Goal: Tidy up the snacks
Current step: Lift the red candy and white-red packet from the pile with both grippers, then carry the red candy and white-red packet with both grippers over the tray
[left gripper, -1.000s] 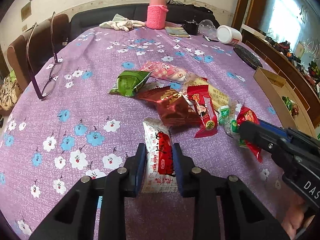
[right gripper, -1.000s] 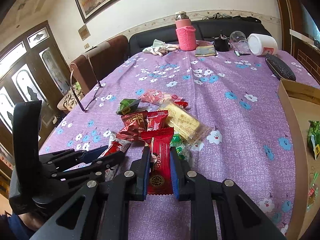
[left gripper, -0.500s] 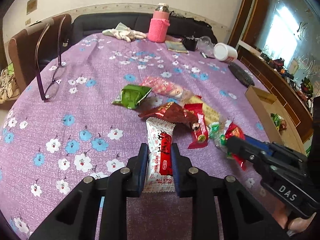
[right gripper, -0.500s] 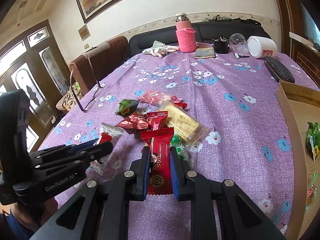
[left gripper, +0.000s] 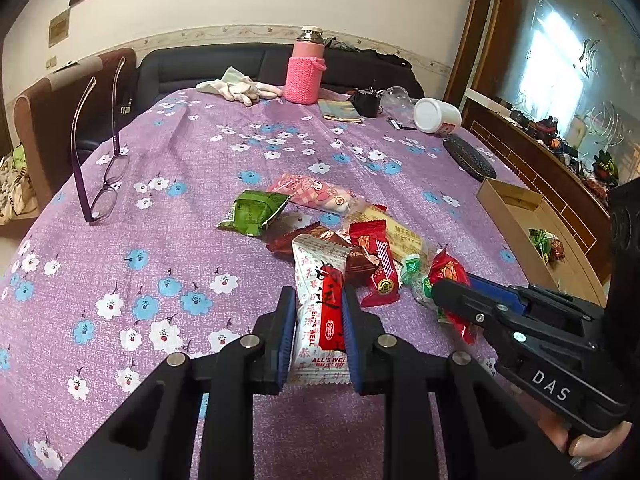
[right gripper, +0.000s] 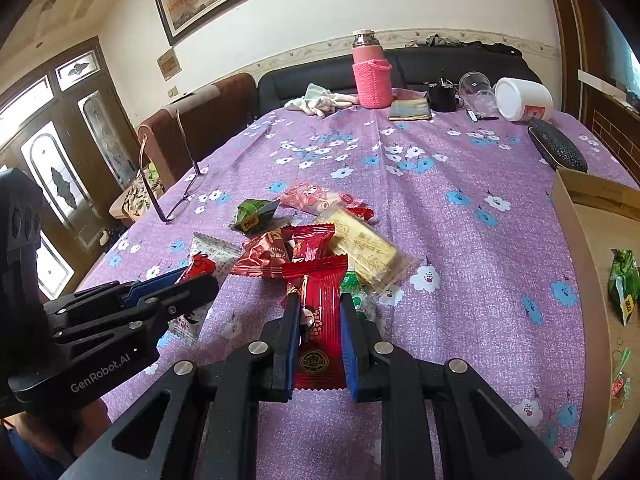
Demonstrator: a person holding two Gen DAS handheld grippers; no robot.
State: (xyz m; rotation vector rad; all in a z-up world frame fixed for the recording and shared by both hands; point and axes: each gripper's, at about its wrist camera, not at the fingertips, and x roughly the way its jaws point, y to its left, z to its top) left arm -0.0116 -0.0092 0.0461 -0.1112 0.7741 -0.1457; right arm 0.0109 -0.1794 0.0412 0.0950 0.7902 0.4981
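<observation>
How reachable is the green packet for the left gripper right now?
Probably not yet: the left gripper is shut on the white-and-red packet. The green packet lies uncovered beyond it.

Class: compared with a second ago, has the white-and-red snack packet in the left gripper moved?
Yes. The white-and-red packet, clamped in the left gripper, has lifted: its top now overlaps the brown wrapper it earlier lay short of.

White-and-red snack packet [left gripper: 320,308] raised lengthwise, red snack packet [right gripper: 318,320] likewise, loose wrapped snacks [left gripper: 320,220] heaped at twelve o'clock, perhaps touching.
</observation>
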